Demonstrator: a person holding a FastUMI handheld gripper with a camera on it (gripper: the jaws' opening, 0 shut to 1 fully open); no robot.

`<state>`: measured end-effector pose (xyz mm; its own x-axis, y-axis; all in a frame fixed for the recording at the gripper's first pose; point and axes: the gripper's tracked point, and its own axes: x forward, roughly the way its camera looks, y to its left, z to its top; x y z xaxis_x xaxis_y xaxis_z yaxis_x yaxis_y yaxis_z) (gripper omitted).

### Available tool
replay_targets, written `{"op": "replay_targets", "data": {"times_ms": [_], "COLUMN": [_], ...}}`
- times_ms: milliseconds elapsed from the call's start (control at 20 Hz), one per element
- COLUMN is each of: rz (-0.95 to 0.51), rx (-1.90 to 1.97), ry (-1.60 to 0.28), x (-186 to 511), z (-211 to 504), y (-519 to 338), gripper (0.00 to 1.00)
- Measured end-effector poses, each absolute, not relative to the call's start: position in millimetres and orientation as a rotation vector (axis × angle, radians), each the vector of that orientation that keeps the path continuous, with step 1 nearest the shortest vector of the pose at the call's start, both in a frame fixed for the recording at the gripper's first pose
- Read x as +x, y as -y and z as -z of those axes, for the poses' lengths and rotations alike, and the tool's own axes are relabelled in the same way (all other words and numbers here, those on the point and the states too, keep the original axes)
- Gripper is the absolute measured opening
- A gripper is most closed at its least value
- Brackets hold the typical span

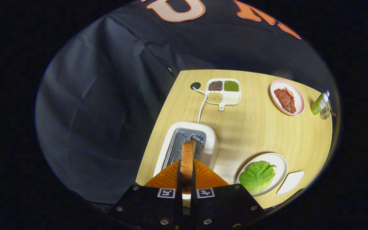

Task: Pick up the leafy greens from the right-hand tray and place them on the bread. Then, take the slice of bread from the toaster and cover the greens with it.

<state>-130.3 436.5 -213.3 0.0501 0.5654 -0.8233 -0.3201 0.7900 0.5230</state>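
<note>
Bread slice [187, 157] clamped by hand-held gripper [186, 174] above toaster [211, 145].

We see a light wooden table [254, 134] with a rounded edge, bearing several items directly on its surface. At its near left stands a white toaster [211, 145], whose white cord [201, 107] runs across the wood to a dark round port [195, 85] near the far edge. Just beside that port lies a white four-compartment dish [232, 99] holding three kinds of grains. Farther right rests a pink plate [299, 99] carrying reddish meat, and beyond it a small green bottle [320, 103] beside a small clear item. At the near right sit a white round plate [281, 166] and, just beside it, a small white tray [291, 182].
</note>
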Motion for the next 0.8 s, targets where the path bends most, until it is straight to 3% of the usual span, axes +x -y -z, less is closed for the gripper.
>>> {"op": "replay_targets", "data": {"times_ms": [350, 800], "rz": [-0.691, -0.646], "rx": [0.366, 0.420], "ry": [-1.265, -1.254], "x": [-113.1, -114.8], "z": [183.2, 209.7], "y": [-380.4, -288.2], "gripper": [0.10, 0.10]}}
